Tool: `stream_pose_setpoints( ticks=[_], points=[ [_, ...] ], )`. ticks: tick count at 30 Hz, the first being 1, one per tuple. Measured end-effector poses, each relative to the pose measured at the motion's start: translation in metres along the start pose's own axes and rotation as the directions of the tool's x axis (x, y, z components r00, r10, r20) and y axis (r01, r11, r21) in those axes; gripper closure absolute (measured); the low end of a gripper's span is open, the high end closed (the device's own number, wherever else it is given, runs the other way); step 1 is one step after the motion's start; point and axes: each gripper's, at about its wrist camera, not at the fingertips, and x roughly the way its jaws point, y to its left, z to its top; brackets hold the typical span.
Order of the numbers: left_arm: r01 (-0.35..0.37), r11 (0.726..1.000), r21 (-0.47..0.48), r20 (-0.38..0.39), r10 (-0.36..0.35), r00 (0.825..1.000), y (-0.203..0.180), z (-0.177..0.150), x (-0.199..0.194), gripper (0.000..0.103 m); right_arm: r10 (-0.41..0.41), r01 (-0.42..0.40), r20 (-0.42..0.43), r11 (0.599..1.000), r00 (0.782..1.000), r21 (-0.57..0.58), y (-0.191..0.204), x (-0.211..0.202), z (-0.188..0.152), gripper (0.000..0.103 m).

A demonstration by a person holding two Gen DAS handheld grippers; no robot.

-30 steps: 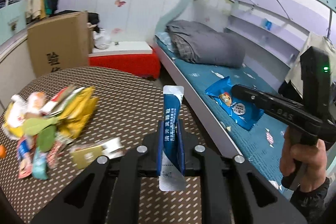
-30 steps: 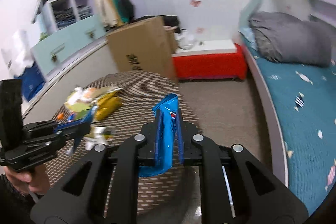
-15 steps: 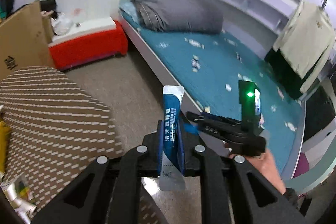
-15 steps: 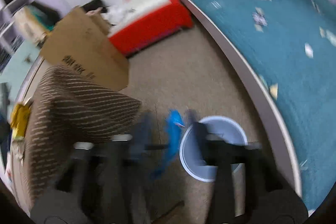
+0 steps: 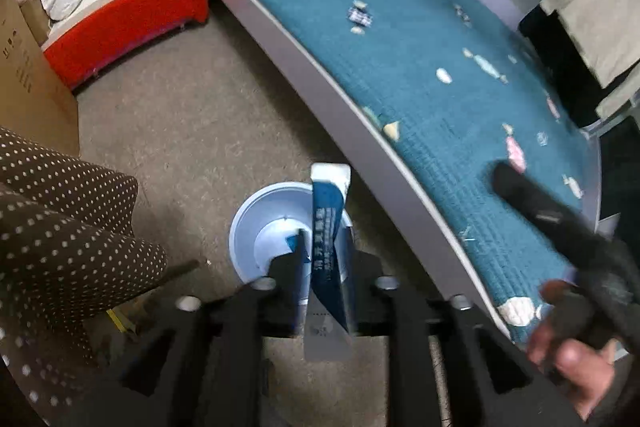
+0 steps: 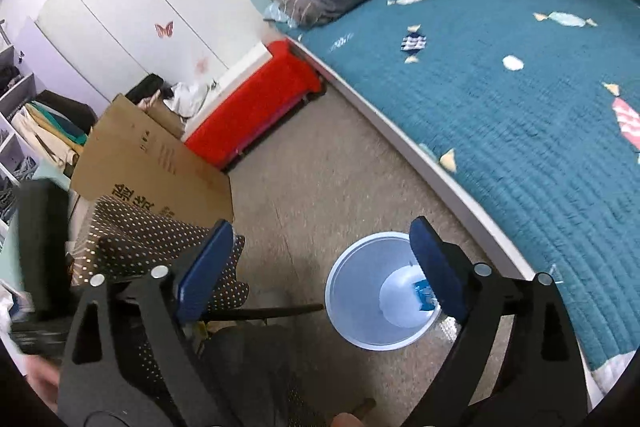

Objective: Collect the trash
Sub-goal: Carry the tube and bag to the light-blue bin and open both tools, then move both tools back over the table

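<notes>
A pale blue waste bin (image 5: 244, 223) stands on the floor between the table and the bed. Above it, my left gripper (image 5: 323, 235) points steeply down. Its jaws are opening around a dark blue and white sachet (image 5: 326, 203). The sachet leans on the right finger, and a gap shows at the left pad. My right gripper (image 6: 322, 259) is opening wide beside the bin (image 6: 340, 275), with nothing between its blue pads (image 6: 208, 263). A blue wrapper (image 6: 425, 293) lies at the bottom of the bin. A person's hand (image 5: 568, 331) holds the blurred right gripper at the lower right of the left wrist view.
A table draped in brown dotted cloth (image 5: 60, 227) is left of the bin. The bed with a teal cover (image 5: 440, 67) runs along the right. A cardboard box (image 6: 152, 163) and a red bench (image 6: 248, 111) stand further back. A thin dark rod (image 6: 272, 313) lies by the bin.
Both grippers swung from the table down to the floor bin. The right one opened and its blue wrapper now lies in the bin. The left jaws have spread off the sachet.
</notes>
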Motion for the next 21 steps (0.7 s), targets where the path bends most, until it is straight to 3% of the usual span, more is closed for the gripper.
stream_pose_setpoints(
  ticks=[1, 2, 7, 12, 16, 21],
  points=[
    [-0.007, 1.0, -0.007, -0.001, 0.007, 1.0, 0.001, 0.001, 0.003, 0.03, 0.002, -0.002, 0.005, 1.0, 1.0, 0.001, 0.0, -0.004, 0.0, 0.012],
    [-0.011, 1.0, -0.016, 0.007, 0.011, 1.0, 0.003, 0.002, 0.002, 0.014, 0.001, -0.001, 0.011, 1.0, 1.0, 0.0, 0.001, -0.007, -0.001, 0.011],
    [-0.038, 0.998, -0.053, 0.062, 0.041, 0.997, 0.013, -0.001, -0.016, 0.014, -0.015, 0.014, 0.039, 1.0, 0.999, 0.014, 0.008, -0.021, -0.01, 0.006],
    [-0.064, 0.996, -0.056, 0.161, 0.072, 0.984, 0.009, -0.009, -0.061, 0.01, -0.03, 0.027, 0.099, 0.999, 0.995, 0.023, 0.026, -0.037, -0.014, 0.006],
    [-0.068, 0.996, -0.055, 0.241, 0.08, 0.967, 0.008, -0.019, -0.101, 0.01, -0.063, 0.067, 0.125, 0.997, 0.99, -0.03, 0.052, -0.057, -0.014, 0.006],
    [-0.082, 0.995, -0.052, 0.346, 0.094, 0.933, 0.011, -0.038, -0.153, 0.009, -0.053, 0.067, 0.166, 0.994, 0.985, -0.085, 0.087, -0.085, -0.012, 0.006]
  ],
)
